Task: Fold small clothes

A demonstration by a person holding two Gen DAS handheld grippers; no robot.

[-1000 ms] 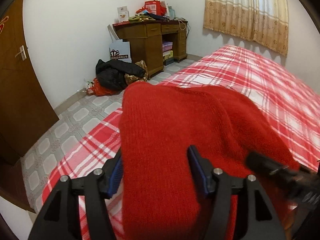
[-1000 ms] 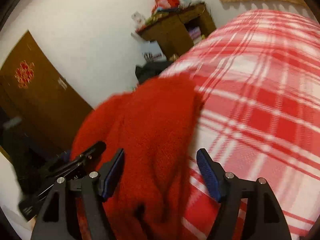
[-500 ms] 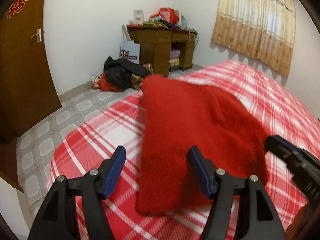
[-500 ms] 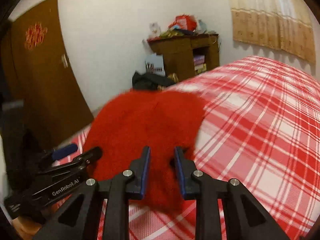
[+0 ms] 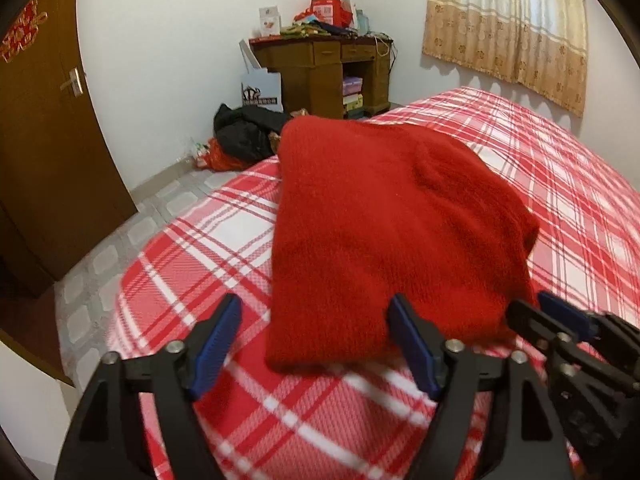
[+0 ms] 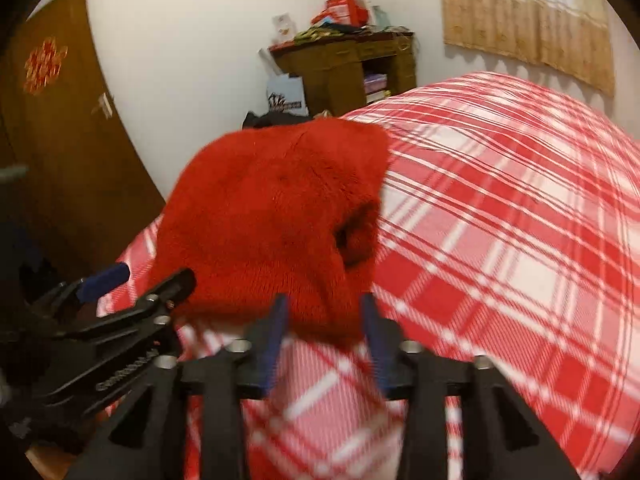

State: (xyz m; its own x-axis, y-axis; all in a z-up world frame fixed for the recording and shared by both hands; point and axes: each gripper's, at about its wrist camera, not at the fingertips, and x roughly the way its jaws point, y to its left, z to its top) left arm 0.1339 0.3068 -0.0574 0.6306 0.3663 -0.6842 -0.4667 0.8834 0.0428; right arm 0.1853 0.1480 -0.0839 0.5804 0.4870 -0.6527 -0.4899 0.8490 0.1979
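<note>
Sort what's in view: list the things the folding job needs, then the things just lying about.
Job: red knit garment, plaid bedspread under it, left gripper, right gripper.

Lying about: cluttered wooden desk, black clothes heap, paper bag, curtain, door.

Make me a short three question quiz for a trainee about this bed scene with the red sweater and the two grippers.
1. True or false: the left gripper is clamped on the red sweater.
2. What does the folded sweater lie on? A) the tiled floor B) the red plaid bedspread C) the wooden desk
3. Fill in: the right gripper, seen from its own camera, is ____ and holds nothing.

Key
1. False: it is open and grips nothing, with the sweater's near edge just ahead of it.
2. B
3. open
</note>
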